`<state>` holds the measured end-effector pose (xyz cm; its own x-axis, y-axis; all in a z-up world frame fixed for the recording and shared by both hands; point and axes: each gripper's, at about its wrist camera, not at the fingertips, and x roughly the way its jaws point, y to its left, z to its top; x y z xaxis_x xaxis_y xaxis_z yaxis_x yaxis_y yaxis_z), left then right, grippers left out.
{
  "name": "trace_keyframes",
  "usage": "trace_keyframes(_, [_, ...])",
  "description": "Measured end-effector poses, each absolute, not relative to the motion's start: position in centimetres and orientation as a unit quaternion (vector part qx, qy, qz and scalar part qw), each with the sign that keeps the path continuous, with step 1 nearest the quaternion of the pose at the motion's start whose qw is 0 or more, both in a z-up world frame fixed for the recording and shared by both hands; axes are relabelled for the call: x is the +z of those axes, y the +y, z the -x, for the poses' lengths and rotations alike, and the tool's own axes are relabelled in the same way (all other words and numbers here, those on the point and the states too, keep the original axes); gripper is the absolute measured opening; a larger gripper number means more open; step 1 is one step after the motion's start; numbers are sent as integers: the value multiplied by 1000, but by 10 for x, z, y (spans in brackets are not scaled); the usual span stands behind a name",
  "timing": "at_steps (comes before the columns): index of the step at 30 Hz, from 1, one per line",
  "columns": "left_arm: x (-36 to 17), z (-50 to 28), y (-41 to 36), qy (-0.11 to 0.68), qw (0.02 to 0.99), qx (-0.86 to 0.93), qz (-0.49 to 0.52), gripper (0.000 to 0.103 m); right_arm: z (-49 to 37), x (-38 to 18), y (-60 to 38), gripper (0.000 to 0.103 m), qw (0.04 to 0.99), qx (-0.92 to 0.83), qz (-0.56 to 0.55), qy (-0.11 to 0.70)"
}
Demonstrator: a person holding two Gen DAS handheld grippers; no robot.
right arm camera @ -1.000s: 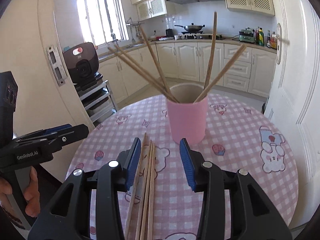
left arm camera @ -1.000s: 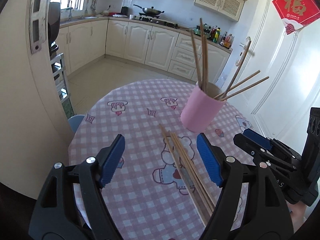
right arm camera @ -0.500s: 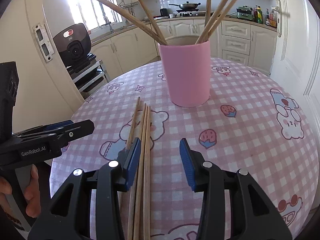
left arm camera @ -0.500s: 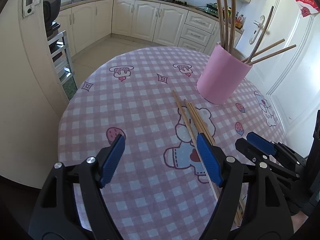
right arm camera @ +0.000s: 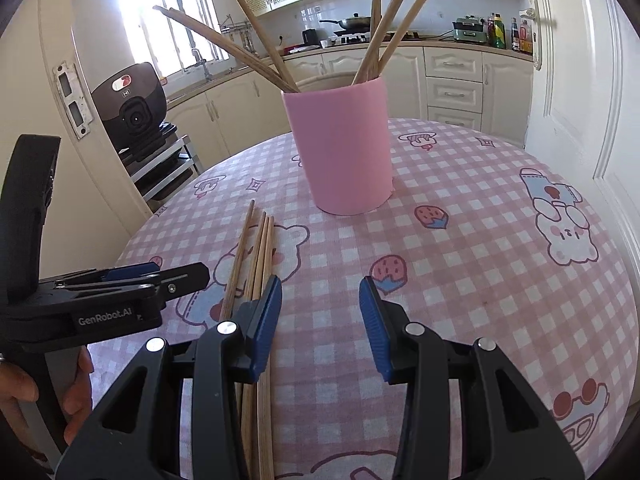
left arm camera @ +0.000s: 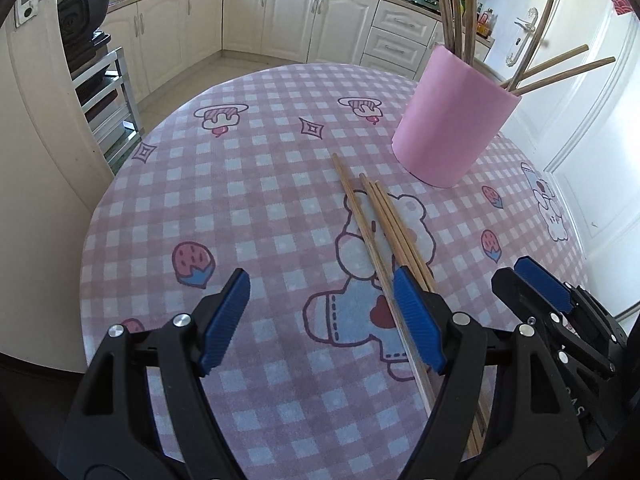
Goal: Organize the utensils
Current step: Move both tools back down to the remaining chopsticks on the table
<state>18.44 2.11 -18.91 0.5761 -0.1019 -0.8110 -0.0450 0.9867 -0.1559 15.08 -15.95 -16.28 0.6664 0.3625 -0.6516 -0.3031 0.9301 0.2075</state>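
Here, a round table [left arm camera: 248,184] is wearing a soft pink-and-white checked cloth printed with cartoon bears and strawberries. A smooth, matte pink cylindrical holder [right arm camera: 340,148] is standing upright toward the far side, with several slim wooden chopsticks fanning out of its open top [right arm camera: 256,56]. A loose bundle of straight, round wooden chopsticks [left arm camera: 384,232] is lying flat on the cloth just near of the holder, tips pointing toward it without touching.

The left gripper [left arm camera: 320,316] is hovering over the near part of the cloth with its ribbed blue pads spread wide and nothing between them; the bundle is passing under its right finger. The right gripper [right arm camera: 320,324] is standing about half open, gripping nothing, the bundle running beneath its left finger. A hand [right arm camera: 44,396] is holding the left tool's black plastic handle.
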Motion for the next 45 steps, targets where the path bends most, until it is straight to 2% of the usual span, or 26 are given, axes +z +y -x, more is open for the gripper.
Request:
trace_keyframes(10, [-196,-205,10,477,876,1,70,73,-149,-162,-158,40,913,184,-40,362])
trace_keyframes(19, [-200,-220,-2,496,868,19,-3,72,-151,-163,-157,41,910,189,-41,368])
trace_keyframes(20, [-199,-223,-2,496,868,15,-6,65,-152,-164,-155,41,909,191,-38,369])
trace_keyframes(21, [-198,-227,-2,496,868,6,-6,46,-152,-164,-153,41,907,194,-34,372])
trace_keyframes(23, [-195,-234,-2,500,866,-8,-13,25,-154,-165,-150,41,903,203,-28,378])
trace_keyframes(24, [-195,-237,-2,503,864,-16,-14,18,-155,-166,-148,41,900,208,-24,383])
trace_keyframes(27, [-195,-234,1,499,865,-40,-31,13,-161,-169,-141,41,888,224,-11,401])
trace_keyframes(33, [-194,-217,13,503,860,-71,-57,12,-180,-171,-127,37,871,234,9,432])
trace_keyframes(37, [-194,-214,24,507,858,-83,-21,12,-191,-174,-115,29,863,232,30,447])
trace_keyframes(45, [-194,-230,26,513,856,-71,2,13,-204,-176,-98,26,855,227,59,462])
